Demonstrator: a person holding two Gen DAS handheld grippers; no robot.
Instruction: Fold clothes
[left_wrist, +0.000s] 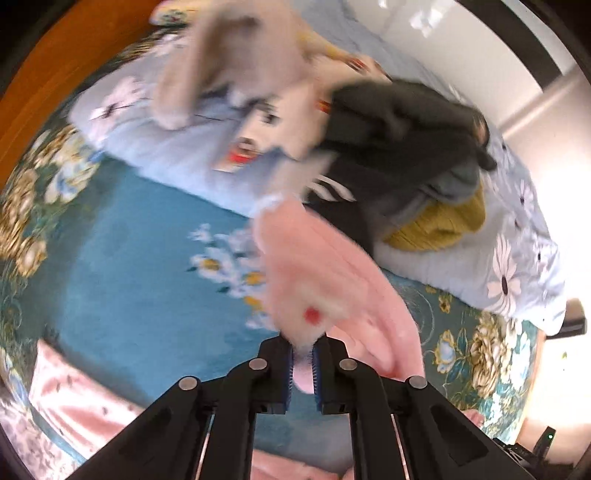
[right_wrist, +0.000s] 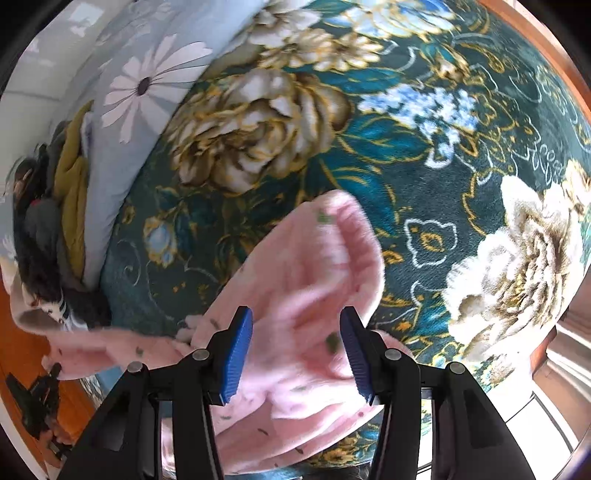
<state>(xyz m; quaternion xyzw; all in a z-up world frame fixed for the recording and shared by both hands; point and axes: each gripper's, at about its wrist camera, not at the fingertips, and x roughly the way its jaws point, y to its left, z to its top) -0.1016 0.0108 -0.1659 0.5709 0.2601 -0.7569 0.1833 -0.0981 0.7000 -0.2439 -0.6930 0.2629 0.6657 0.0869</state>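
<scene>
My left gripper (left_wrist: 303, 363) is pinching a fold of the pink fleece garment (left_wrist: 325, 273) at lower centre. My right gripper (right_wrist: 295, 354) is hanging spread above the same pink fleece, over the teal floral blanket (right_wrist: 406, 155).

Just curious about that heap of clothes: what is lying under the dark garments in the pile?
A mustard-yellow knit and a grey piece show beneath the dark garments, all resting on the pale flowered quilt. Whatever lies deeper inside the pile is covered.
</scene>
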